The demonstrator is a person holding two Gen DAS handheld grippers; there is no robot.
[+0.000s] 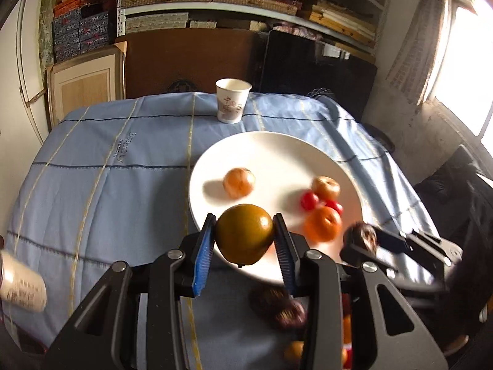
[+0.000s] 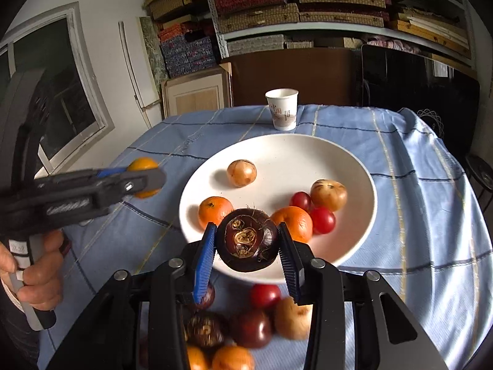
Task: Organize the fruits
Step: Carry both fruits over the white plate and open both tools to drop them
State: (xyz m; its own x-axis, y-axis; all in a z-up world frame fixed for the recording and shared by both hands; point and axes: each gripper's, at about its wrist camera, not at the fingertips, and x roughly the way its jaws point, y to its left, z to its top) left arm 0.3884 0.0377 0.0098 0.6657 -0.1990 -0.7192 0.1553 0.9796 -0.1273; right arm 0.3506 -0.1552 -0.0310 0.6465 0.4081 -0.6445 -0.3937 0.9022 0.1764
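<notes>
Blur softens the loose fruit nearest us, so we cannot name every piece in the pile (image 2: 246,330) on the cloth below the right gripper (image 2: 248,240); its arms hide part of it, and we count about eight pieces there: two or three dark, two orange, one red, one tan, one deep purple. In the left wrist view that same pile is mostly hidden behind the left gripper (image 1: 245,234), and a white cylinder (image 1: 21,283) at nine o'clock is cut off by the frame edge. We see one white plate (image 2: 308,151) on the blue checked cloth (image 2: 416,200), and on it, counted from the right wrist view, six pieces: two tan round fruits, two oranges, two red ones. One paper cup (image 2: 282,109) stands at twelve o'clock beyond the plate, apart from it. Our left gripper is clamped on a greenish-orange fruit (image 1: 245,234), held above the plate's six o'clock rim in its own view; from the right wrist view it sits at nine o'clock of the plate, over the cloth, with a hand (image 2: 40,271) on the handle. Our right gripper is closed on a dark purple-brown round fruit (image 2: 248,240), pads pressing both sides, raised over the plate's near rim.
</notes>
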